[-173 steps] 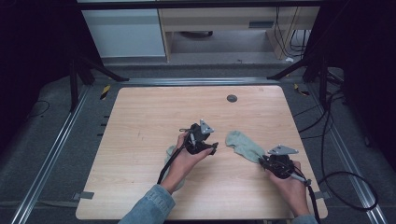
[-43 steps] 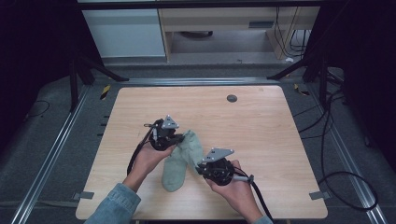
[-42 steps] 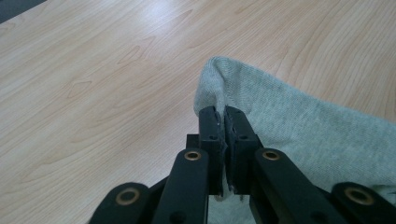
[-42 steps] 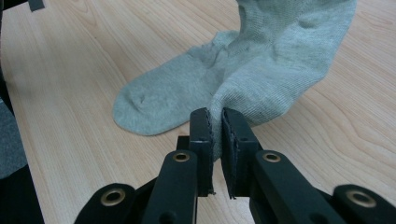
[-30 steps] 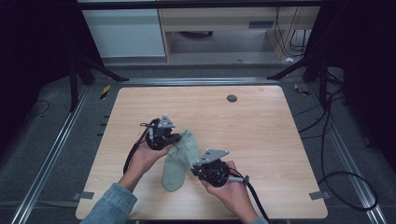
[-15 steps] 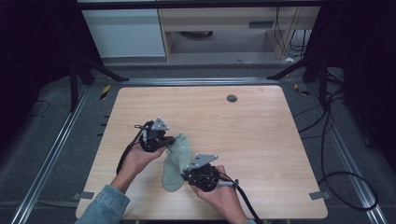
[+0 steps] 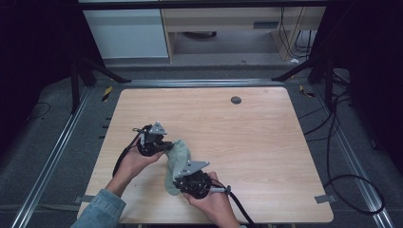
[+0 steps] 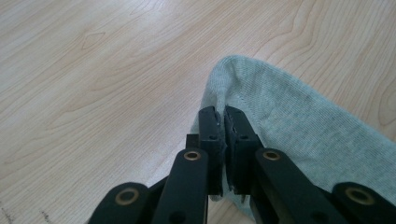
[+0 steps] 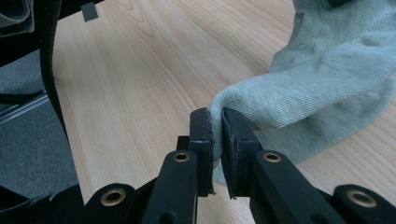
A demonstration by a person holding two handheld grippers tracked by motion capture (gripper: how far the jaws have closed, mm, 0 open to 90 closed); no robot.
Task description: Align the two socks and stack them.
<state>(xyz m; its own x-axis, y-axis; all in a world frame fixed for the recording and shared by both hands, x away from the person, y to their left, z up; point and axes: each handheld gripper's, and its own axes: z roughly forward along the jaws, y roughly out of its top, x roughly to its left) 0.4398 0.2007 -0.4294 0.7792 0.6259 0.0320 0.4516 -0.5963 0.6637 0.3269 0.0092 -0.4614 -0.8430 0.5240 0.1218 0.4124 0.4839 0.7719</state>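
A pale green knitted sock (image 7: 177, 159) hangs between my two grippers above the wooden table (image 7: 256, 142). My left gripper (image 7: 167, 146) is shut on its upper end. In the left gripper view the jaws pinch the fabric's folded edge (image 8: 223, 105) and the sock (image 8: 299, 121) trails off to the right. My right gripper (image 7: 175, 183) is shut on the sock's lower end near the table's front edge. In the right gripper view the knit (image 9: 299, 93) is clamped between the pads and bunches away to the upper right.
A small dark round disc (image 7: 235, 99) lies near the table's far edge. Metal rails run along both sides of the table. Black cables (image 7: 351, 180) lie on the floor at the right. Bare wood stretches to the right of the sock.
Both hands have carried the sock leftward and toward the front of the table. Several seconds ago the sock lay further right, with my right gripper near the right edge.
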